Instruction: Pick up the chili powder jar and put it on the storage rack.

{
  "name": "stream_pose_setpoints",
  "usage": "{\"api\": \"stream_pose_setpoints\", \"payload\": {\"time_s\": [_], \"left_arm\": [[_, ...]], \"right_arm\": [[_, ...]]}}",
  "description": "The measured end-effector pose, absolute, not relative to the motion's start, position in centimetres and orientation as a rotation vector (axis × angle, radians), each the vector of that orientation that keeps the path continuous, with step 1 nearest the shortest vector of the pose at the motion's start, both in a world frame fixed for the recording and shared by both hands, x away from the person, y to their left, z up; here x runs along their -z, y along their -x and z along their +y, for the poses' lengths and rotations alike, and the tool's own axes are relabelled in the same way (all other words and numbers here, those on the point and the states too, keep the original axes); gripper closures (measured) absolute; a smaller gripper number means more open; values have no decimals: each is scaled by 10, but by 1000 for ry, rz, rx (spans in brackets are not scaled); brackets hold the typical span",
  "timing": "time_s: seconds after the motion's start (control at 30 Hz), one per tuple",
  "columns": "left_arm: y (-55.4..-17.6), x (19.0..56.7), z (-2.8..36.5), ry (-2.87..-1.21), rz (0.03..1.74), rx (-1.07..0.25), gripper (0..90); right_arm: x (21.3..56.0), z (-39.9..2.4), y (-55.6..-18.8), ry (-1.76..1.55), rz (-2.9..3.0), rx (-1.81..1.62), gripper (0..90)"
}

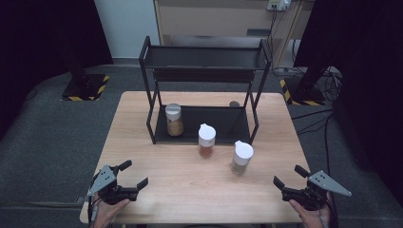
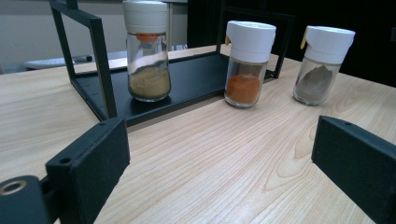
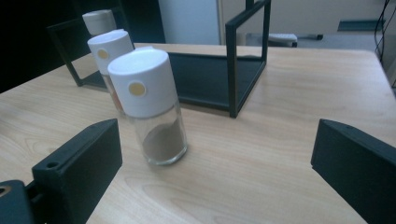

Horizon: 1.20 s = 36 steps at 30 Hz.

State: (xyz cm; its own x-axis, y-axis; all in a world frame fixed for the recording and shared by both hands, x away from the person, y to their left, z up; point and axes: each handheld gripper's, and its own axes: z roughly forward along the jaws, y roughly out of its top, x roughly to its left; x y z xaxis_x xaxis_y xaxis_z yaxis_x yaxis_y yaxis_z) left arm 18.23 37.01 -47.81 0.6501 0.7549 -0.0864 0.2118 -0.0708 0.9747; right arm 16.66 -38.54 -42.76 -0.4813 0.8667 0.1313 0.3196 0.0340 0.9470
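Observation:
Three glass spice jars with white caps stand near a black two-tier rack [image 1: 152, 114]. A jar of tan powder [image 1: 174, 120] [image 2: 148, 51] sits on the rack's bottom shelf. In front of the rack on the wooden table stands a jar of orange powder [image 1: 206, 141] [image 2: 246, 63] [image 3: 108, 56]. To its right is a jar of grey-brown powder [image 1: 242, 157] [image 2: 323, 63] [image 3: 152, 107]. My left gripper [image 1: 134, 173] rests open near the table's front left edge. My right gripper [image 1: 289, 175] is open at the front right, its jaws facing the grey-brown jar.
The rack's top shelf [image 1: 204, 57] holds nothing. A small dark round object [image 1: 234, 103] lies on the table behind the rack. Bare wooden tabletop [image 1: 199, 190] stretches between the grippers. Stand bases with hazard tape [image 1: 85, 88] and cables sit on the floor beyond the table.

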Motion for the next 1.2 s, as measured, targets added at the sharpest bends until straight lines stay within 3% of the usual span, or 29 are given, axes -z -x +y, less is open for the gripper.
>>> {"api": "stream_pose_setpoints", "payload": {"time_s": [0.57, 1.2], "left_arm": [[-184, 478, 371, -1625, 831, -529, 34], [-185, 478, 371, -1636, 822, -521, 36]], "right_arm": [[374, -349, -193, -1077, 1853, -1485, 29], [345, -296, -236, -982, 1949, -1524, 33]]}}
